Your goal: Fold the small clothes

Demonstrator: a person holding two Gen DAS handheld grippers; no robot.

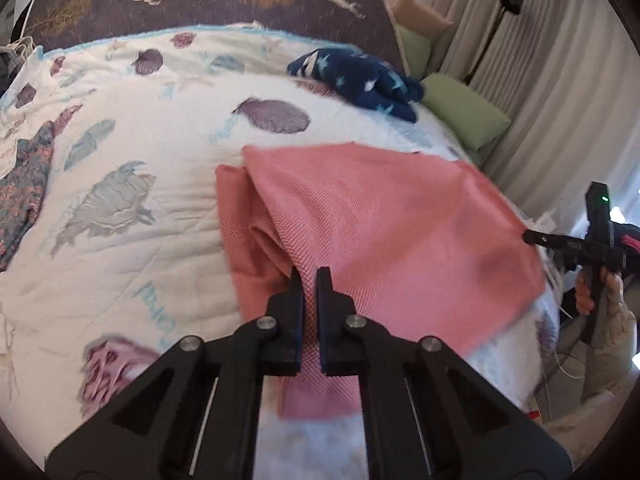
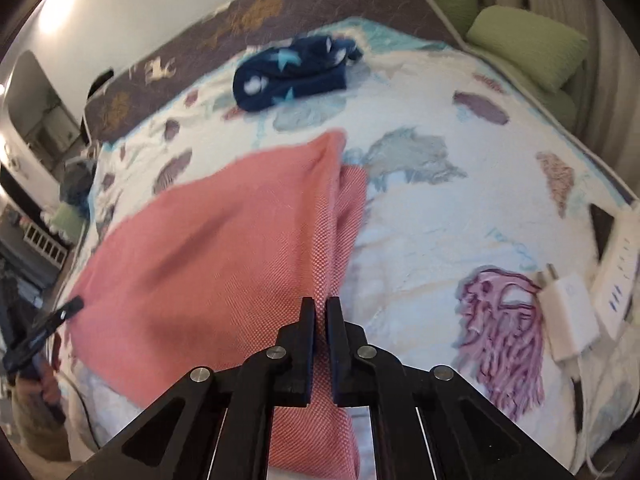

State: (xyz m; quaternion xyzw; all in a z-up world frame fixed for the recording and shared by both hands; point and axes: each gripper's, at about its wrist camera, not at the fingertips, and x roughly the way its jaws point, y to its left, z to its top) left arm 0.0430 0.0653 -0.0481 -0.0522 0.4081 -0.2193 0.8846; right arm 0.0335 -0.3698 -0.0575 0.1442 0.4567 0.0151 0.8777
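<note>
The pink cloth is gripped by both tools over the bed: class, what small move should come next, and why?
Probably carry both tools forward together and lay the raised half down. The left tool and right tool each pinch the pink cloth, which hangs lifted and stretched between them while a folded layer already rests on the quilt.

Place: a home bedroom.
Bed: white quilted bedspread (image 1: 168, 216) printed with shells and feathers.
Beside it: green cushions (image 1: 466, 118), pale pleated curtains (image 1: 560, 80).
Wall side: dark deer-patterned blanket (image 1: 208, 0).
</note>
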